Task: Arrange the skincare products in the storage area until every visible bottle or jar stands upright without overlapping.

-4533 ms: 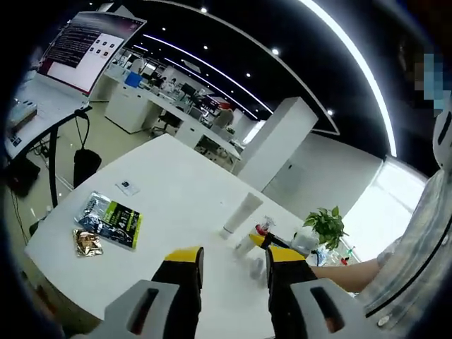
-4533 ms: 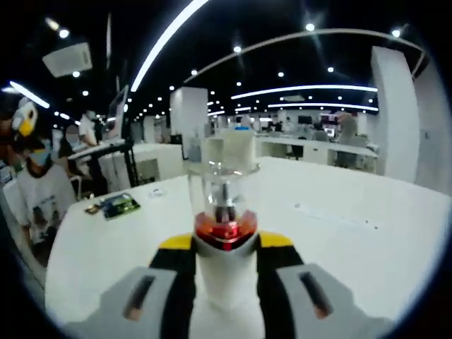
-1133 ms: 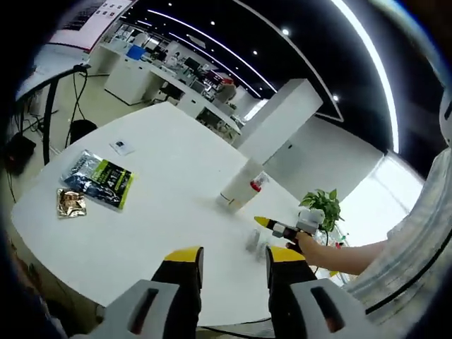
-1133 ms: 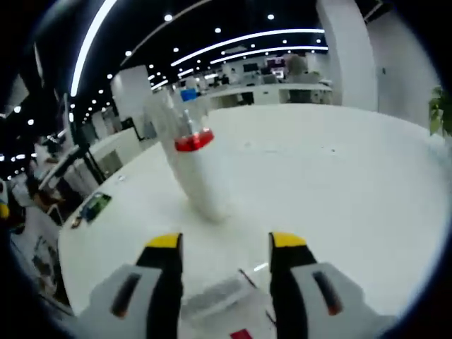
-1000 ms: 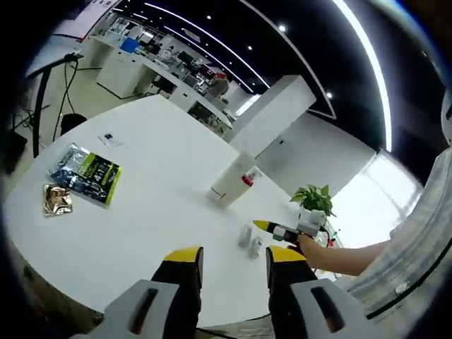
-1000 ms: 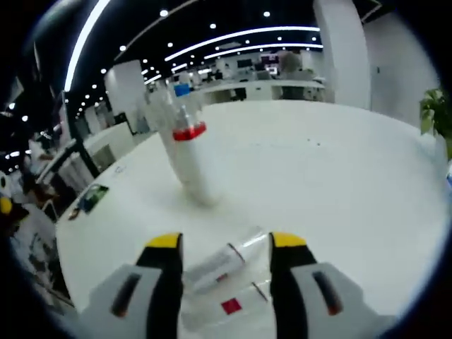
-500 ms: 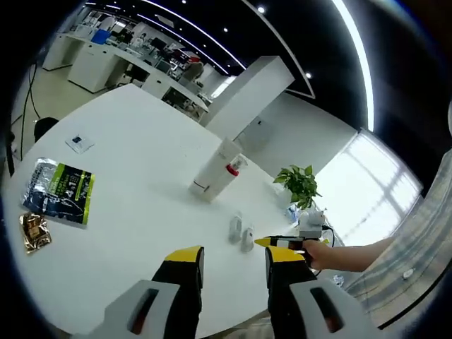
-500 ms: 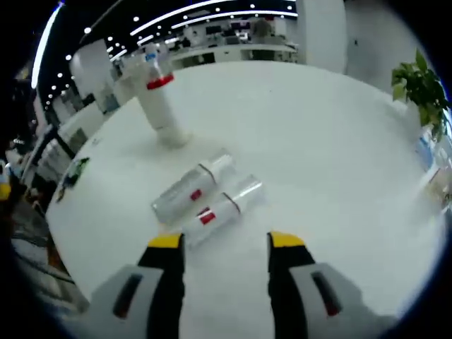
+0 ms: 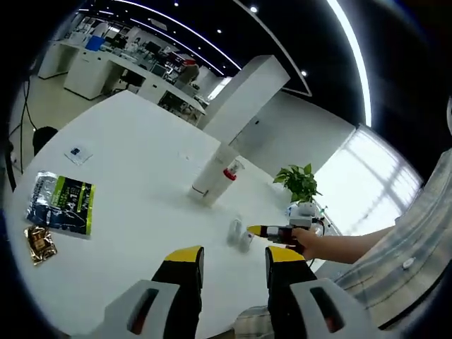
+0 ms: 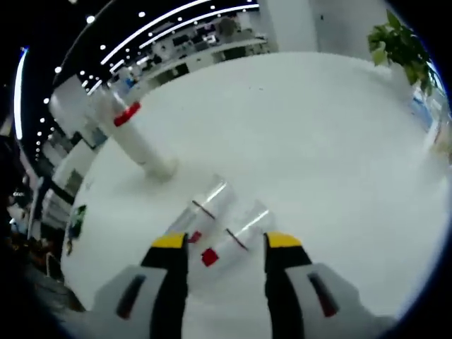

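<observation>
Two small clear bottles with red labels lie on their sides, side by side, on the white table (image 10: 339, 141): one (image 10: 203, 209) farther, one (image 10: 239, 233) nearer. My right gripper (image 10: 226, 244) is open and hovers just over their near ends. A white bottle with a red collar (image 10: 138, 138) stands upright beyond them. In the left gripper view that red-collared bottle (image 9: 229, 172) stands against a taller white tube (image 9: 210, 175), and the two lying bottles (image 9: 239, 234) rest nearer. My right gripper (image 9: 272, 232) reaches them from the right. My left gripper (image 9: 234, 256) is open, high above the table.
Snack packets (image 9: 62, 205) and a gold packet (image 9: 39, 244) lie at the table's left edge, with a small card (image 9: 75, 152) beyond. A potted plant (image 9: 300, 185) stands at the far right, the same plant (image 10: 395, 35) showing in the right gripper view. A person's sleeve (image 9: 395, 261) is at right.
The right gripper has let go of the red-collared bottle, which now stands by the tube. It has backed off and then lowered close over the two lying bottles. The left gripper stayed high.
</observation>
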Available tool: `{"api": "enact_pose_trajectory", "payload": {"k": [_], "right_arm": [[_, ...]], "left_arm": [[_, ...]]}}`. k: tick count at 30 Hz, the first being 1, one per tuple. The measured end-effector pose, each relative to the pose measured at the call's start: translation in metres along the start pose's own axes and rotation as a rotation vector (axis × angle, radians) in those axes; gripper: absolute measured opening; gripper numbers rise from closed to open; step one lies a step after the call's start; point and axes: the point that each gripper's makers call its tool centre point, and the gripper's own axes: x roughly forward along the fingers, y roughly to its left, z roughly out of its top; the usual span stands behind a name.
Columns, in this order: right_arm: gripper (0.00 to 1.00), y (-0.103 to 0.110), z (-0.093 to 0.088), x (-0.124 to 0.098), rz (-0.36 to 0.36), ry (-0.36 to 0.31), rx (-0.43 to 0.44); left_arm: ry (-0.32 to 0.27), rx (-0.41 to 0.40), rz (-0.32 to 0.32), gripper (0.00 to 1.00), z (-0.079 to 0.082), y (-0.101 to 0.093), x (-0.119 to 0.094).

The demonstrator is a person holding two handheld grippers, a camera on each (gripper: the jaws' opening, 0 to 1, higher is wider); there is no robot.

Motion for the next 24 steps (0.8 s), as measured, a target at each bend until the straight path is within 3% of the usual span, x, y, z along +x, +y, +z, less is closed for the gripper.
{"api": "enact_pose_trajectory", "payload": {"k": [10, 11, 16, 18, 24], "right_arm": [[0.28, -0.001, -0.017, 0.013, -0.044, 0.103, -0.094], [0.26, -0.004, -0.017, 0.015, -0.051, 0.119, -0.151], [0.22, -0.006, -0.017, 0.014, -0.057, 0.167, -0.273], [0.2, -0.005, -0.019, 0.015, -0.051, 0.193, -0.403], [0.19, -0.002, -0.022, 0.013, -0.038, 0.219, -0.462]], "left_arm": [[-0.02, 0.004, 0.021, 0.36, 0.01, 0.005, -0.003], [-0.021, 0.005, 0.022, 0.36, 0.01, 0.005, -0.002], [-0.017, 0.009, 0.018, 0.36, 0.015, 0.005, 0.002], [-0.016, 0.014, 0.012, 0.36, 0.019, 0.004, 0.005], [-0.01, 0.033, -0.006, 0.36, 0.027, 0.0, 0.014]]}}
